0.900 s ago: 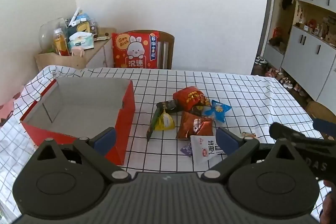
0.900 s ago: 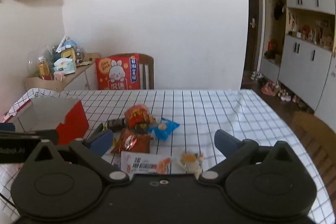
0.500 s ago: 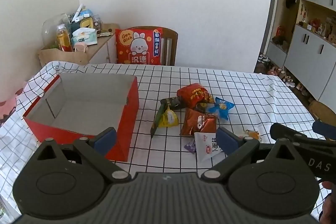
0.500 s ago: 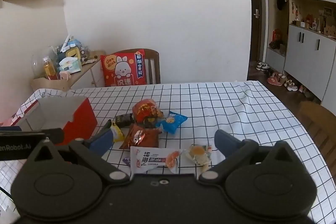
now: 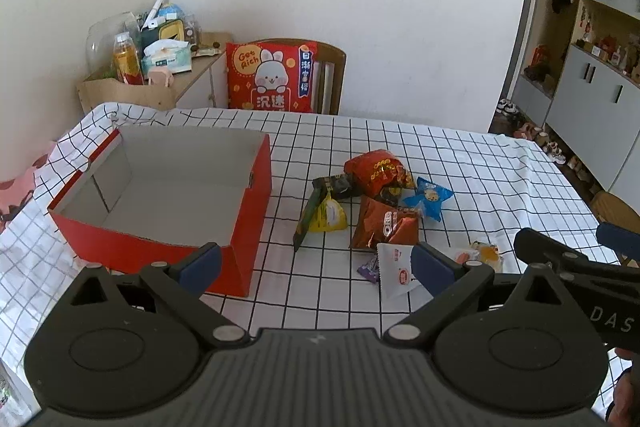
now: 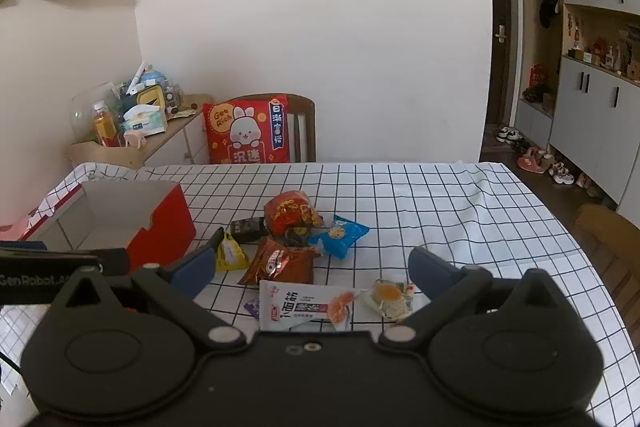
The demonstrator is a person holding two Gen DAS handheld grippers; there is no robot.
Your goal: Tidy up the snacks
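An open red box (image 5: 248, 203) with a grey inside stands on the left of the checked tablecloth; it also shows in the right wrist view (image 6: 164, 231). A pile of snack packets lies right of it: a red bag (image 5: 376, 169), a blue packet (image 5: 428, 197), a brown Oreo bag (image 5: 386, 225), a yellow packet (image 5: 328, 215), a white packet (image 6: 304, 307) and a small pastry (image 6: 390, 297). My left gripper (image 5: 316, 265) is open and empty, above the table's near edge. My right gripper (image 6: 310, 267) is open and empty, just behind the white packet.
A chair with a red rabbit cushion (image 5: 270, 77) stands at the table's far side. A cluttered side cabinet (image 5: 156, 67) is at the back left. Grey cupboards (image 6: 592, 115) and shoes line the right wall. A wooden chair (image 6: 612, 231) stands at the table's right.
Both grippers have risen and drawn back a little, so the box and the snack pile sit lower in view. Nothing was taken hold of.
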